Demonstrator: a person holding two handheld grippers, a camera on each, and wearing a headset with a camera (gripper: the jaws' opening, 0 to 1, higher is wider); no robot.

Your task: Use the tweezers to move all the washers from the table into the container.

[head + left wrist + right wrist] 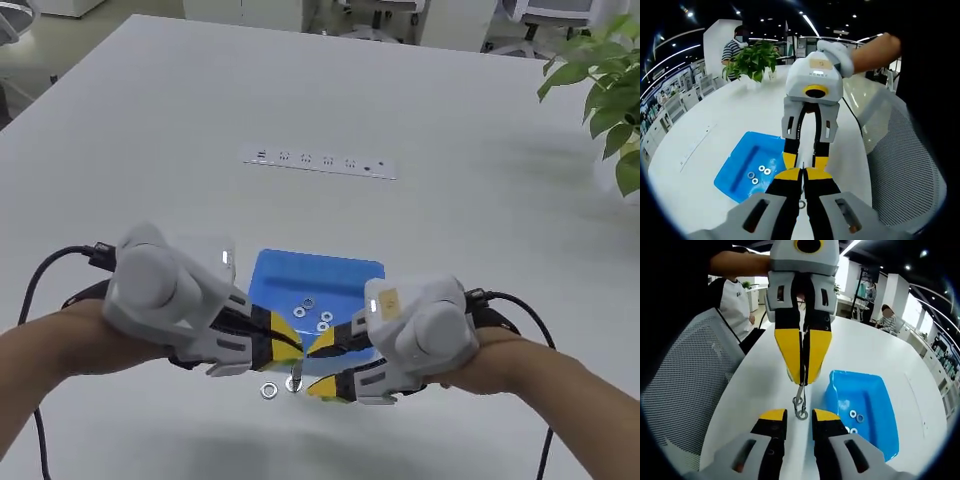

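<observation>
A blue tray point(340, 272) point(737, 167) point(872, 390) lies on the white table and holds three washers point(311, 312) point(760, 174) point(854, 419). Two more washers point(268, 390) point(801, 413) rest on the table just in front of the tray. My left gripper point(293, 343) point(803, 173) point(803, 360) is shut on thin metal tweezers point(800, 389), whose tips point down right at the washers on the table. Facing it, my right gripper point(327, 365) point(800, 416) point(805, 161) stands open, with its jaws on either side of the tweezers' tips and not touching them.
A white power strip point(318, 160) is set into the table further out. A potted plant point(608, 85) point(752, 61) stands at the far right corner. Close behind me is a mesh office chair point(905, 160) point(685, 390). People stand in the background.
</observation>
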